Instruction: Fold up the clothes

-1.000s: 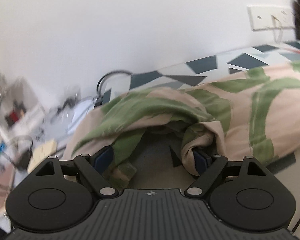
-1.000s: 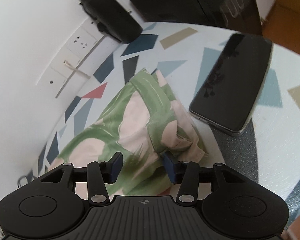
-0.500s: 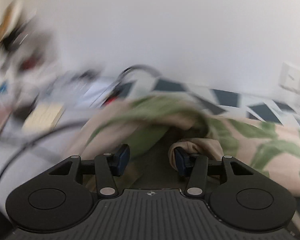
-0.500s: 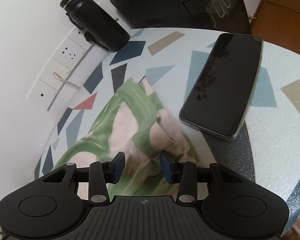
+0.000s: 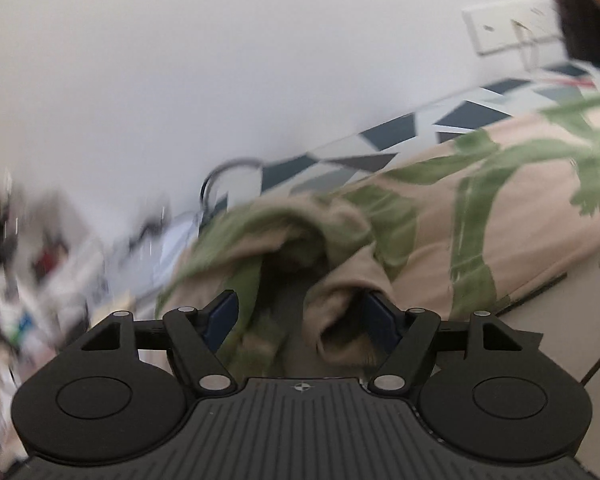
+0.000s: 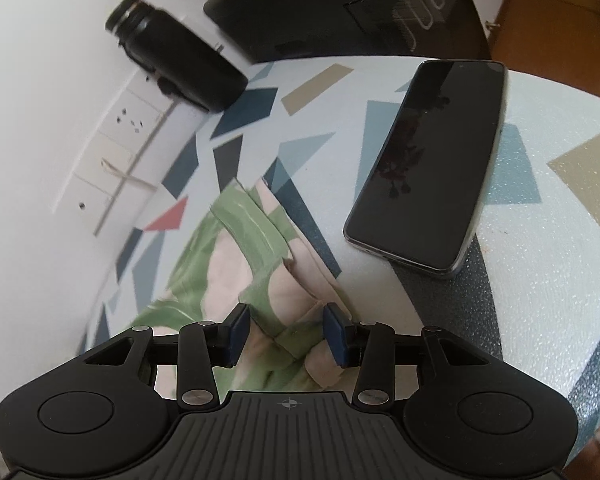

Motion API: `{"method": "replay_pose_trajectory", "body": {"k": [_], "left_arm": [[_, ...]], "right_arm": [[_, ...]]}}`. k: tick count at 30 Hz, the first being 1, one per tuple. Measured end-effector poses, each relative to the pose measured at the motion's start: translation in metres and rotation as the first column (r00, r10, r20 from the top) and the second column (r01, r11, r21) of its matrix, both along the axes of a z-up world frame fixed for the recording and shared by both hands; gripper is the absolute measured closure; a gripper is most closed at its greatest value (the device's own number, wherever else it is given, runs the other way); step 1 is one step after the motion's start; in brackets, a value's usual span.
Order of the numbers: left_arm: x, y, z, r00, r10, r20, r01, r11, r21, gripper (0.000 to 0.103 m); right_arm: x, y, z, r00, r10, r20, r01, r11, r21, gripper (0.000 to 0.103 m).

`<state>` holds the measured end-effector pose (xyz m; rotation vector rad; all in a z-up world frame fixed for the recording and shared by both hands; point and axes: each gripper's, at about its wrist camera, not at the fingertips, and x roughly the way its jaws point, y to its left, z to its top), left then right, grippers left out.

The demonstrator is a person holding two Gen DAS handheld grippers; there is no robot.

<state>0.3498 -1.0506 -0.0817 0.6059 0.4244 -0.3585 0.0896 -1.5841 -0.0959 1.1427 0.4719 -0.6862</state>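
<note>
A beige garment with green leaf print (image 5: 500,208) lies across the patterned table (image 5: 384,136), its near end bunched into loose folds. My left gripper (image 5: 300,312) is at that bunched end and its jaws are opening; crumpled cloth sits between them, a beige fold resting against the right pad (image 5: 378,314), with a dark gap in the middle. In the right wrist view the garment's other end (image 6: 236,248) lies flat, a seam running across it. My right gripper (image 6: 287,328) hovers over this end, jaws apart, cloth showing between the pads.
A black phone (image 6: 428,168) lies on the table (image 6: 540,280) right of the garment. A black bottle (image 6: 176,68) and a black case (image 6: 340,4) stand at the back. Wall sockets (image 6: 116,140) line the wall. Blurred clutter (image 5: 40,280) and a cable (image 5: 228,176) sit left.
The left gripper's jaws narrowed on the bunched cloth, then widened again, while its view swung left and back. The right gripper shifted slightly over the garment's end.
</note>
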Motion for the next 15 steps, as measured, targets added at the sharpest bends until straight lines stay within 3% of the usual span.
{"method": "replay_pose_trajectory", "body": {"k": [3, 6, 10, 15], "left_arm": [[0.003, -0.012, -0.003, 0.996, -0.079, 0.045, 0.075, 0.994, 0.074, 0.031], [0.012, -0.014, -0.005, 0.994, -0.096, 0.045, 0.092, 0.993, 0.079, 0.031], [0.03, -0.001, 0.0, 1.0, 0.017, -0.005, -0.017, 0.999, -0.03, 0.031], [0.045, 0.022, 0.006, 0.987, 0.146, -0.07, -0.156, 0.972, -0.177, 0.031]], "right_arm": [[-0.006, -0.001, 0.002, 0.999, -0.01, 0.04, 0.009, 1.0, 0.013, 0.064], [-0.005, -0.003, 0.0, 0.999, -0.004, 0.045, 0.003, 1.0, 0.03, 0.064], [-0.001, 0.0, -0.006, 1.0, 0.009, 0.023, -0.011, 0.998, 0.068, 0.062], [0.004, 0.0, -0.008, 1.0, -0.004, 0.023, 0.001, 0.994, 0.108, 0.047]]}}
